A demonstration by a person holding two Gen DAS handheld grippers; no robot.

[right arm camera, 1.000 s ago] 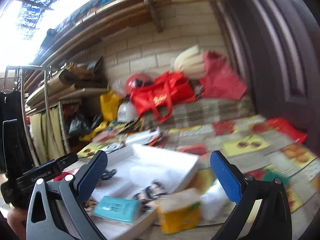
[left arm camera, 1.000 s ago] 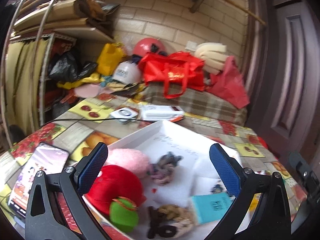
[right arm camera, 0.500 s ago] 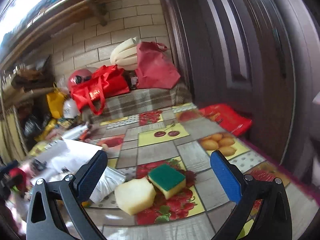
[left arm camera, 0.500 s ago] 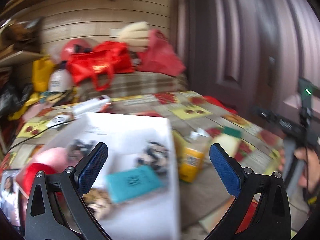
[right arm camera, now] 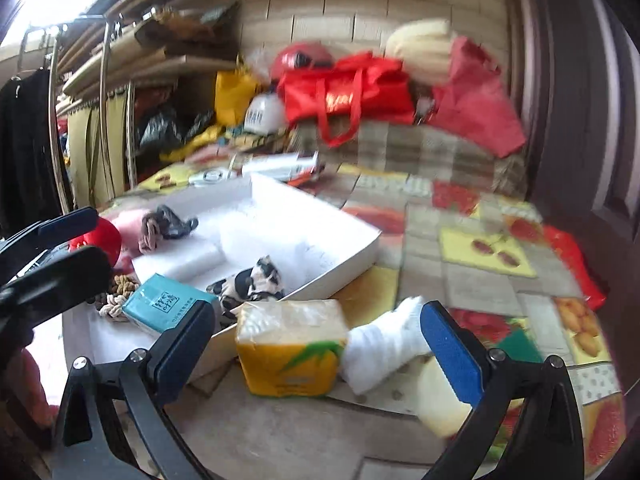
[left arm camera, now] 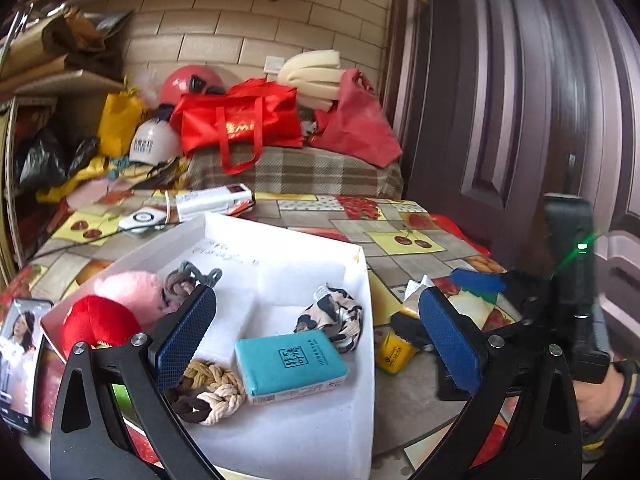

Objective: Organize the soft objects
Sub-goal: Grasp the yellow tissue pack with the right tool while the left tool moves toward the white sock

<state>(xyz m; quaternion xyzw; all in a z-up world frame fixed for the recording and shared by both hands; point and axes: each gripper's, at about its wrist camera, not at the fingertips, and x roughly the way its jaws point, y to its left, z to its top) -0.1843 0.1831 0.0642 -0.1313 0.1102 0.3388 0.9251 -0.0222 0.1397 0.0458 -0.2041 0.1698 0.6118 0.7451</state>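
A white box on the table holds a teal tissue pack, a black-and-white scrunchie, braided rope rings, a pink plush and a red plush. My left gripper is open and empty above the box. My right gripper is open and empty, just before a yellow tissue pack and a white cloth beside the box. A pale sponge lies behind its right finger.
A phone lies left of the box. A remote and a white gadget lie behind it. Red bags, helmets and clutter fill the back. A dark door stands at the right.
Both views swung right half a second ago and have swung back left. The left gripper is over the box again; the right gripper now faces the yellow tissue pack.
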